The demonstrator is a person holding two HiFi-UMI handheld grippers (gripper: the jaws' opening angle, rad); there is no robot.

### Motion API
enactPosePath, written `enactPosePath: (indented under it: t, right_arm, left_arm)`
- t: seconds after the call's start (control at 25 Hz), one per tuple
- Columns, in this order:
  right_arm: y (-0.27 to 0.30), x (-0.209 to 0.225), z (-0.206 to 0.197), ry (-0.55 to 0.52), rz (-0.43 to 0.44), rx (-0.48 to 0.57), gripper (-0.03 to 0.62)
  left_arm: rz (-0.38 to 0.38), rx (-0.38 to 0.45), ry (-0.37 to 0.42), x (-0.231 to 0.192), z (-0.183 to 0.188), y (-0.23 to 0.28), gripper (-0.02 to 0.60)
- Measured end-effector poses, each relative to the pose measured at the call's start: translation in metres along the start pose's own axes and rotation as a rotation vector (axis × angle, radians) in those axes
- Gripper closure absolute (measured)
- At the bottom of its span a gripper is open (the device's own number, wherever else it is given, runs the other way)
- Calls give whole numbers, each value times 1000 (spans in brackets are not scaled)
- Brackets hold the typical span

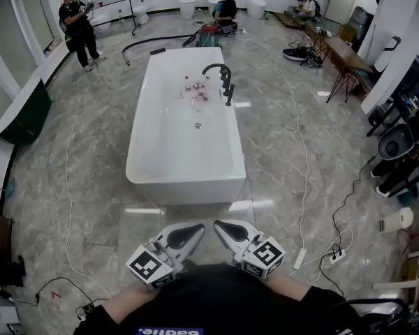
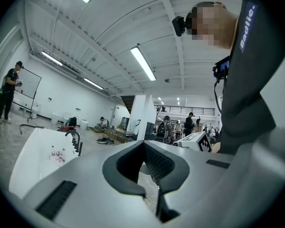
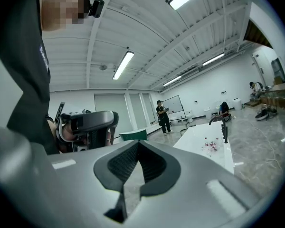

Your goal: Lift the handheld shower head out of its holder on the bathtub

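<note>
The white bathtub (image 1: 185,181) stands alone in the middle of the grey marble floor (image 1: 91,152), its long axis running away from the person. The black handheld shower head (image 1: 230,93) sits upright in its holder on the tub's right rim, near the far end, just beside the black arched spout (image 1: 215,68). Inside the tub, small red and pink items (image 1: 195,93) lie scattered near the far end, and the drain (image 1: 197,125) shows farther toward the near end.

Both grippers are held low by the person's body, well apart from the near end of the tub. The left gripper (image 1: 195,232) and the right gripper (image 1: 223,230) lie side by side, their tips close to each other. In each gripper view the jaws are closed tip to tip with nothing between them.

A white cable (image 1: 304,159) trails along the floor right of the tub, ending near a power strip (image 1: 335,257). A person in black (image 1: 77,26) stands toward the far left corner of the floor, and another (image 1: 225,9) crouches beyond the tub's far end.
</note>
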State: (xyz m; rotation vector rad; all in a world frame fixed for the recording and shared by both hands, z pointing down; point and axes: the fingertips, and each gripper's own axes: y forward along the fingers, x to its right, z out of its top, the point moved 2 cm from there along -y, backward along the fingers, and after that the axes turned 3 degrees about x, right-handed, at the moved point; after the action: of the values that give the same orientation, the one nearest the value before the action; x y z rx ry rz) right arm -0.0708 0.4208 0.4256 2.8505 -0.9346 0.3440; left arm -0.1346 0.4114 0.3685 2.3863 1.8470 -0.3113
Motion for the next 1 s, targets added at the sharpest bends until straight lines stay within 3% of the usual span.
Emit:
enactPosePath:
  t: [0.24, 0.32, 0.44, 0.64, 1.0]
  right_arm:
    - [0, 34, 7, 0, -7, -4, 592]
    - [9, 49, 10, -3, -16, -5, 592]
    - [32, 77, 13, -14, -23, -16, 592]
    - [95, 135, 27, -8, -69, -22, 592]
    - [238, 229, 70, 7, -156, 4, 592]
  left_arm:
    - [22, 19, 9, -13, 4, 20, 581]
    - [21, 52, 5, -28, 11, 31, 581]
    - [1, 28, 0, -59, 7, 46, 581]
    - [-33, 70, -10, -150, 26, 77, 581]
    - [-134, 23, -14, -320, 65, 119, 581]
